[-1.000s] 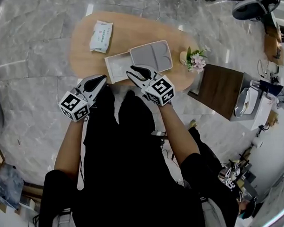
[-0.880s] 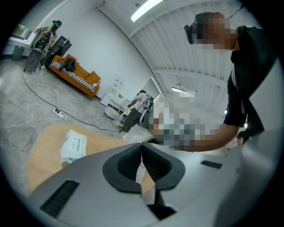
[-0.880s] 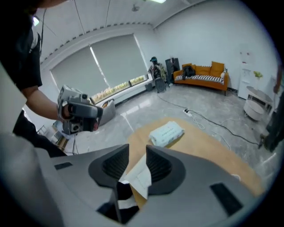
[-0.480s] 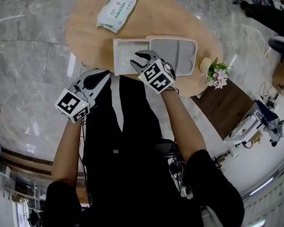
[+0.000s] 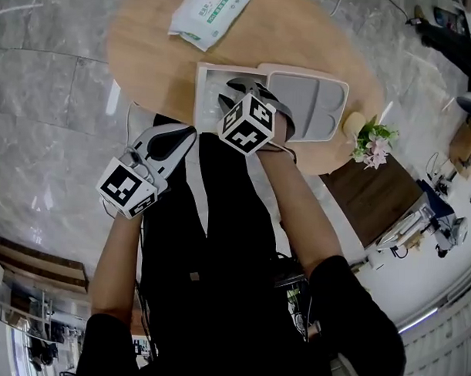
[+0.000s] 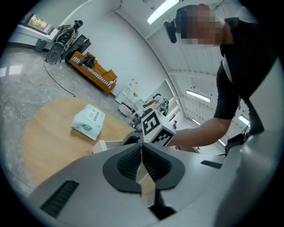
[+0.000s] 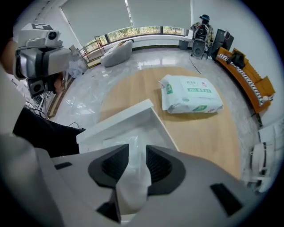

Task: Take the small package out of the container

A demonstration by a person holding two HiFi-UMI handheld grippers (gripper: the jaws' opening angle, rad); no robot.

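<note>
A white open container (image 5: 206, 88) stands on the round wooden table (image 5: 140, 49), near its front edge. My right gripper (image 5: 240, 89) reaches down into it. In the right gripper view the gripper (image 7: 136, 153) is open, and a small clear plastic package (image 7: 134, 175) lies between its jaws inside the container (image 7: 116, 120). I cannot see the pads pressing on it. My left gripper (image 5: 172, 139) hangs over my lap short of the table; its jaws (image 6: 142, 146) are shut with nothing in them.
The container's grey lid (image 5: 312, 101) lies to its right. A green-and-white wipes pack (image 5: 209, 9) rests farther back on the table. A small pot of flowers (image 5: 370, 140) sits at the table's right edge, with a brown side table (image 5: 370, 192) beyond. Marble floor surrounds the table.
My right gripper has moved forward from the container's near edge to above and into it. The left gripper has stayed near my lap. The head view has tipped closer to the table.
</note>
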